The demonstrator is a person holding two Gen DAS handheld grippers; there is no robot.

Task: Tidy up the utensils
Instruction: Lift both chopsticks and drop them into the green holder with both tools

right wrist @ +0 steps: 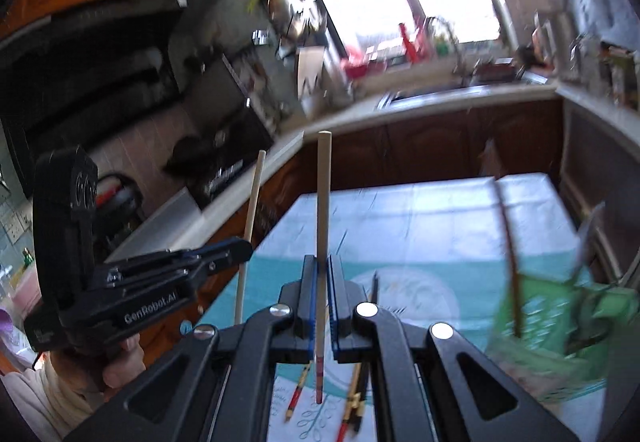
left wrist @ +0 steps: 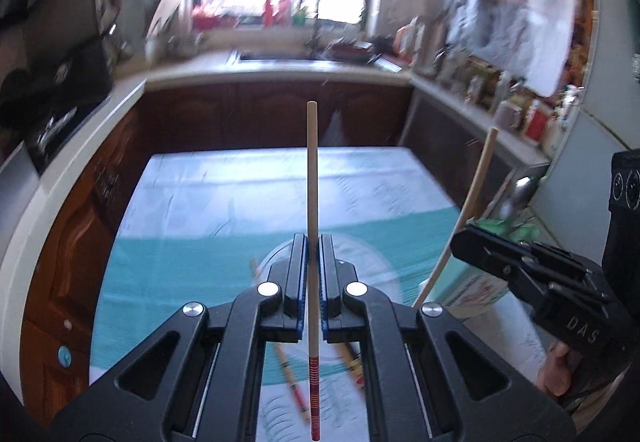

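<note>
My left gripper (left wrist: 313,240) is shut on a pale wooden chopstick (left wrist: 312,170) that stands upright, its red patterned end pointing down. My right gripper (right wrist: 321,262) is shut on a second chopstick (right wrist: 324,194), also upright. Each gripper shows in the other view, the right gripper (left wrist: 464,240) at the right edge and the left gripper (right wrist: 242,250) at the left, both raised above the table. Several more chopsticks (right wrist: 298,394) lie on the teal and white cloth (left wrist: 224,202) below. A blurred green utensil holder (right wrist: 556,322) stands at the right with a spoon (left wrist: 520,188) in it.
Brown kitchen cabinets (left wrist: 272,110) under a white counter (left wrist: 60,178) wrap the table's far and left sides. A sink (left wrist: 304,56) sits beneath a bright window. A black stove (left wrist: 56,110) is at the left. Jars crowd the right shelf (left wrist: 508,98). A hand (right wrist: 120,366) grips the left tool.
</note>
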